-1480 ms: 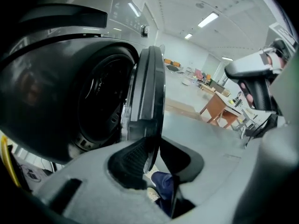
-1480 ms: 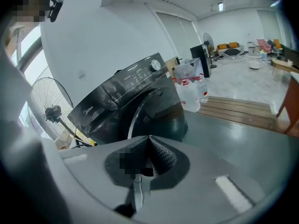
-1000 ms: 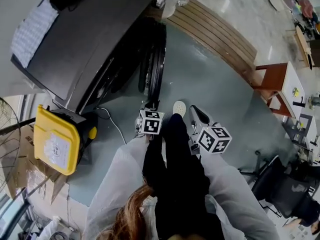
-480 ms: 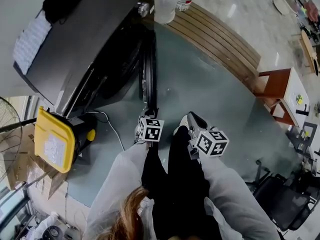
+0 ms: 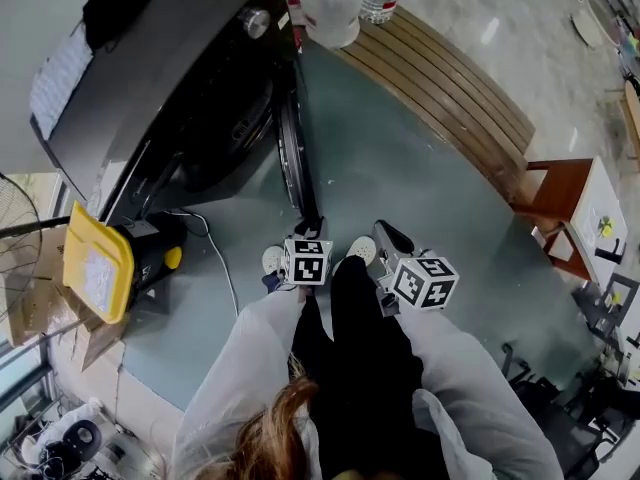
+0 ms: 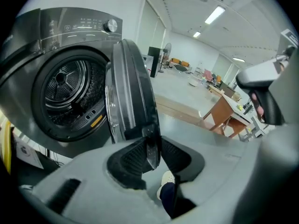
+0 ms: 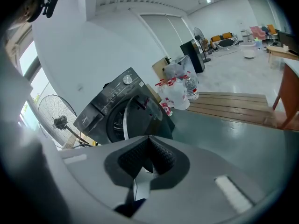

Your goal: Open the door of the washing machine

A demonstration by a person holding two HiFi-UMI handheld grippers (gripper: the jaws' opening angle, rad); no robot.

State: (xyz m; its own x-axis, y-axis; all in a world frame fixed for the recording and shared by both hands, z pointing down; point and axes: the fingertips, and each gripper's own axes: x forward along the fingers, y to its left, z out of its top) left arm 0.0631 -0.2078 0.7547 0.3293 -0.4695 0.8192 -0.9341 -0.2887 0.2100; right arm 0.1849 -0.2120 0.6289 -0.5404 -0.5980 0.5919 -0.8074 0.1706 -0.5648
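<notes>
The dark grey washing machine (image 5: 150, 78) stands at the upper left with its round door (image 5: 292, 153) swung out and seen edge-on. My left gripper (image 5: 308, 232) is shut on the door's lower rim. In the left gripper view the door (image 6: 131, 92) stands beside the bare drum (image 6: 65, 92), and its rim sits pinched between the pads of the left gripper (image 6: 152, 143). My right gripper (image 5: 388, 236) hangs beside the left one, away from the door. In its own view the right gripper (image 7: 148, 143) is shut on nothing, facing the washing machine (image 7: 110, 108).
A yellow box (image 5: 98, 268) leans on the floor left of the machine, with a cable beside it. A plastic bag and bottles (image 5: 335, 3) stand at the end of a wooden platform (image 5: 440, 78). A brown table (image 5: 560, 188) is at right. The person's white shoes (image 5: 362, 250) are under the grippers.
The door has swung further out from the machine with the left gripper on its rim, and the drum opening shows more. The right gripper has moved back alongside.
</notes>
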